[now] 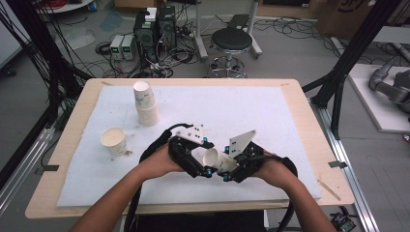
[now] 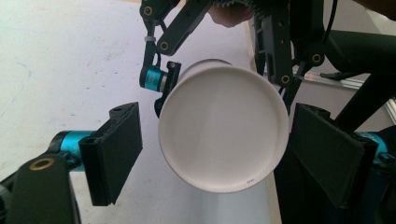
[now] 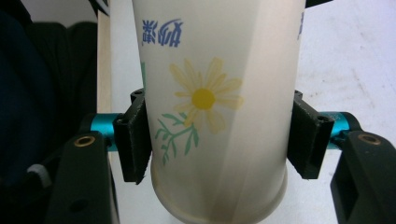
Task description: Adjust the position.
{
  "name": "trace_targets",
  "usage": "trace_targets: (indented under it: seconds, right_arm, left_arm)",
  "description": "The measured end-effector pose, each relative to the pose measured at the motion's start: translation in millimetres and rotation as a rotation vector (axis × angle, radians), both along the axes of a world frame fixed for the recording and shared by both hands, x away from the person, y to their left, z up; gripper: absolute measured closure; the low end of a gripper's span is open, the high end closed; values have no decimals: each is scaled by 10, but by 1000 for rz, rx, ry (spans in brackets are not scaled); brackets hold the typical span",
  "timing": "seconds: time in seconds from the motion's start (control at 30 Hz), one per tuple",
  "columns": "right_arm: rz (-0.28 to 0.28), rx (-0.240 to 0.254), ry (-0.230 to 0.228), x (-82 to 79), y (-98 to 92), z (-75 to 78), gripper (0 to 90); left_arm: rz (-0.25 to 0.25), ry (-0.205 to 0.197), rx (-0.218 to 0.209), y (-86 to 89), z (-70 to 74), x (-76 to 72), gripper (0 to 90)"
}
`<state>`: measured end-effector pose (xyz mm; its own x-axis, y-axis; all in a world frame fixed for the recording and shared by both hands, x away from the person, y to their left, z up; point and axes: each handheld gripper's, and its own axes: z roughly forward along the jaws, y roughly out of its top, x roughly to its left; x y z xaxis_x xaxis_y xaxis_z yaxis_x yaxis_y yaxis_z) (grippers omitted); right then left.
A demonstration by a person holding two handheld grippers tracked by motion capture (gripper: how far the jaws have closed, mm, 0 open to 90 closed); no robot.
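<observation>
cup: we see a white paper cup (image 3: pixel 210 102), daisy print, blue lettering
right gripper (image 3: pixel 217 140): clamped on cup's sides
left gripper (image 2: pixel 210 154): wide, cup's base at 12 o'clock, untouched

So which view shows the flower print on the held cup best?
The right gripper view: the paper cup's daisy faces the camera between the right gripper's pads. The left gripper view shows its plain base; the high view a small white shape.

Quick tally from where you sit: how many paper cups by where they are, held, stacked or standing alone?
Held in the right gripper: 1, the daisy-print cup
Upside-down stack at the back left of the table: 2 that I can make out
Lone upright cup at the left: 1
Total: 4 cups
</observation>
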<state>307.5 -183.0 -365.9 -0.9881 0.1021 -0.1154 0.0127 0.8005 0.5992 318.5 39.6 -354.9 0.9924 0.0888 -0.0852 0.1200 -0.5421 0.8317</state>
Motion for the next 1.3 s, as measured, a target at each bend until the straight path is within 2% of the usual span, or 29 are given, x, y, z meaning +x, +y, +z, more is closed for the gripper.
trace_targets:
  seconds: [0.27,0.37,0.57,0.73,0.9,0.97,1.07,1.13,1.3]
  right_arm:
    - [6,-32,7,-21,58,27,346]
    - [1,-56,9,-20,72,27,346]
    - [0,-93,22,-9,96,4,346]
    - [7,-103,37,-3,104,-5,346]
    - [5,-119,41,-3,112,-18,346]
    - [7,-115,41,-5,104,-22,333]
    - [-2,-61,33,-6,44,-11,267]
    - [-31,27,47,-6,-25,3,209]
    - [-61,226,68,-17,-229,27,204]
  left_arm:
    - [-11,5,31,-41,-23,-5,212]
    - [-31,3,33,-47,-25,-6,267]
    - [-44,3,48,-66,-40,3,295]
    - [-43,-4,57,-64,-54,11,353]
    - [-55,-21,77,-77,-67,1,369]
    - [-53,-23,64,-69,-68,-1,372]
    - [-41,-22,32,-24,-69,2,374]
    - [-34,-16,10,17,-85,9,375]
    - [-2,-4,-41,113,-121,16,375]
